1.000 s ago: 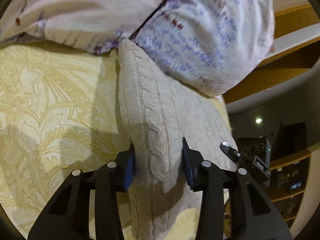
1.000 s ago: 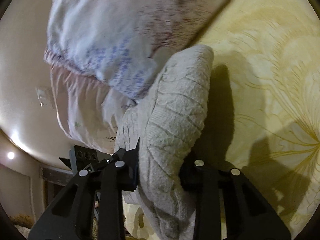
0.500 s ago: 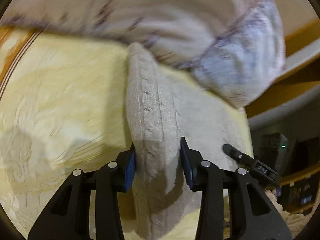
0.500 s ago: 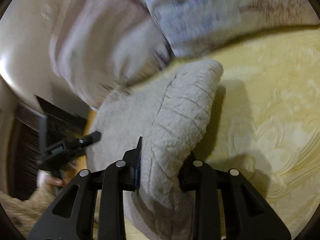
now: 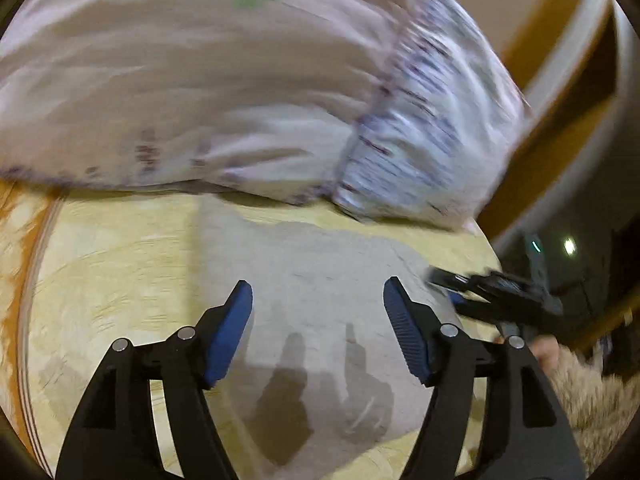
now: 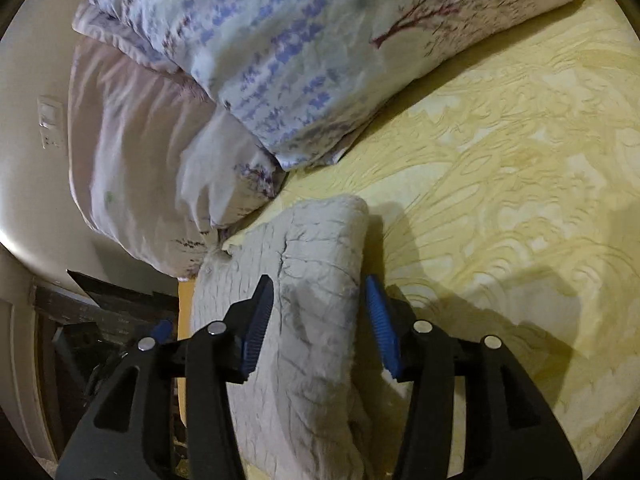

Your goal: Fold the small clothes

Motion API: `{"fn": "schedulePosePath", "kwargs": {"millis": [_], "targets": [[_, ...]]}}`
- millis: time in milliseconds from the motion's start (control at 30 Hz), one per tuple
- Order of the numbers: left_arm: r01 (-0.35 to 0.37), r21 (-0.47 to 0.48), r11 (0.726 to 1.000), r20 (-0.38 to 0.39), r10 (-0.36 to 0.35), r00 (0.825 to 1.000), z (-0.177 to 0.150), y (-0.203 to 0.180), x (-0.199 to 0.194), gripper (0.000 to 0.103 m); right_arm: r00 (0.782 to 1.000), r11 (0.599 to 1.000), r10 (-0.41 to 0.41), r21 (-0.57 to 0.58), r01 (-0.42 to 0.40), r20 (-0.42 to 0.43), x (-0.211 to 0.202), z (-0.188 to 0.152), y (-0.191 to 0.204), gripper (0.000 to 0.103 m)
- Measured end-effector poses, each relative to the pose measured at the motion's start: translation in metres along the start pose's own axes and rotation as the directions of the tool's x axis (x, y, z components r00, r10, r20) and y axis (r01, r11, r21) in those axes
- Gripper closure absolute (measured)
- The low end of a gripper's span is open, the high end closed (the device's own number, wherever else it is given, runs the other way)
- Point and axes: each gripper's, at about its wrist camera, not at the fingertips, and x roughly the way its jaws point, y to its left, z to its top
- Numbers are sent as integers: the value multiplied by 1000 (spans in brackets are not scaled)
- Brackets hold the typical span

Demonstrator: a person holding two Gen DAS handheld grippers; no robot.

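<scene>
The sweater (image 5: pixel 320 320), a beige cable-knit garment, lies folded on the bed (image 6: pixel 520 200), on its yellow patterned cover, near the bed's edge and just below the pillows (image 6: pixel 280 60).

Left gripper (image 5: pixel 318 300): released. Its jaws are opening, and the blue pads (image 5: pixel 228 332) stand wide apart with clear space on both sides. The sweater lies under and between them, but neither pad presses on it. This view is blurred by motion.

Right gripper (image 6: pixel 320 300): its jaws are closing on a raised fold of the sweater. The fold stands between the two blue pads (image 6: pixel 256 320); the left pad lies against the knit, and the right pad sits at the fold's outer edge. The fabric bulges up between the fingers, so the gripper is grasping the sweater.

In the left wrist view, the right gripper (image 5: pixel 492 292) appears at the sweater's far right edge, dark and blurred, with part of a hand (image 5: pixel 546 350) just behind it.

Two pillows lie beyond the sweater: one printed with blue marks and a branch pattern, resting on a paler pink one. The sweater's upper corner is close to the lower pillow; whether they touch cannot be told.
</scene>
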Motion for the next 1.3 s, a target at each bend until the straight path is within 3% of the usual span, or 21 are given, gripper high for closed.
{"fn": "schedulePosePath", "kwargs": {"millis": [33, 100, 167, 267, 367, 467, 600, 733, 900, 1000, 1067, 1200, 1300], "targets": [[11, 19, 1000, -27, -10, 1000, -1, -4, 7, 34, 1000, 999, -25, -37, 26, 7, 2, 0, 6, 91], [5, 37, 999, -89, -2, 996, -4, -11, 25, 34, 993, 988, -106, -104, 110, 50, -2, -1, 9, 94], [-8, 27, 1000, -137, 11, 991, -7, -10, 40, 34, 987, 985, -147, -80, 151, 58, -3, 2, 1, 95], [-9, 18, 1000, -141, 11, 990, -7, -9, 52, 34, 979, 978, -200, -49, 202, 41, 5, 3, -15, 95], [-34, 49, 998, -135, 41, 990, -7, -15, 57, 34, 974, 972, -225, -62, 227, 33, 7, 2, -12, 92], [-30, 41, 999, -119, 35, 992, -9, -21, 43, 34, 965, 955, -246, -146, 258, 94, -12, -8, 9, 82], [-92, 39, 995, -58, 95, 994, -21, -25, 12, 26, 970, 934, -189, -276, 225, 153, -39, -38, 33, 80], [-202, 90, 975, -47, 207, 977, -35, -26, 3, 22, 982, 903, -156, -388, 185, 107, -38, -69, 46, 80], [-271, 129, 954, -149, 289, 946, -52, -22, 31, 22, 961, 876, -265, -396, 273, 78, -12, -79, 42, 80], [-255, 53, 966, -171, 260, 950, -57, -11, 41, 20, 958, 882, -277, -375, 286, 80, -9, -74, 40, 80], [-248, -1, 969, -177, 244, 954, -55, -7, 36, 20, 949, 864, -298, -393, 315, 104, -15, -77, 47, 80], [-265, 20, 964, -113, 265, 958, -65, -12, 9, 20, 944, 844, -277, -426, 327, 178, -33, -100, 57, 68], [-281, -3, 960, -101, 279, 955, -74, -8, -2, 20, 936, 825, -285, -446, 348, 204, -41, -119, 59, 67]]}}
